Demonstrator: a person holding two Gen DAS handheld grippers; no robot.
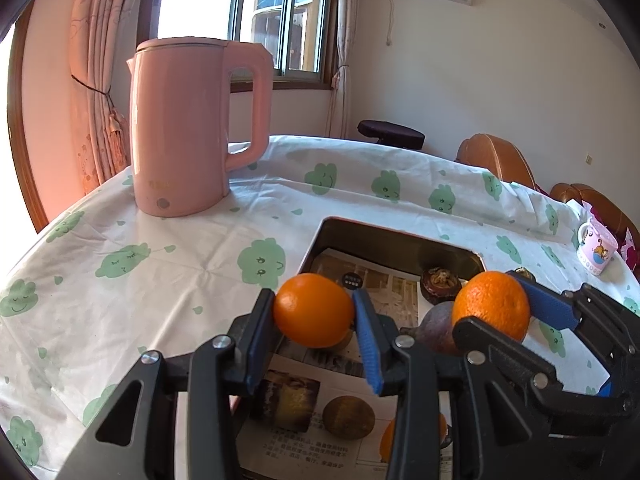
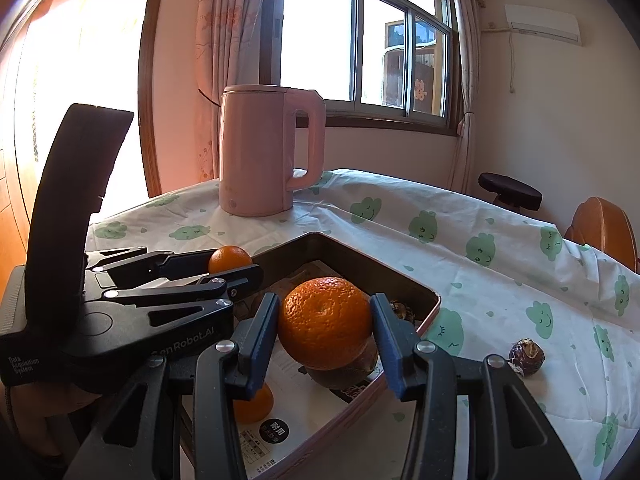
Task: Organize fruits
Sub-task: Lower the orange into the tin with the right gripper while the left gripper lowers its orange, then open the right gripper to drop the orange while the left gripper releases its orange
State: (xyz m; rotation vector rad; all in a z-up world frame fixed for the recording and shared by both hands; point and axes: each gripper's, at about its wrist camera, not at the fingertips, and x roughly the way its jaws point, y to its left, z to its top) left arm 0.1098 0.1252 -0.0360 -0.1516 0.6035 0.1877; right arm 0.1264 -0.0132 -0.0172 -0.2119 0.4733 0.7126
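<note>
Gripping one orange each: left tongs (image 1: 314, 312) clamped on a smooth orange (image 1: 313, 309), right tongs (image 2: 325, 326) on a dimpled orange (image 2: 324, 322), both above the tray (image 2: 362, 266) on the bench (image 1: 132, 280)

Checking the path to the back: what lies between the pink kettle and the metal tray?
Only bare cloud-print tablecloth separates the pink plastic kettle from the rectangular metal tray, seen in both wrist views.
</note>
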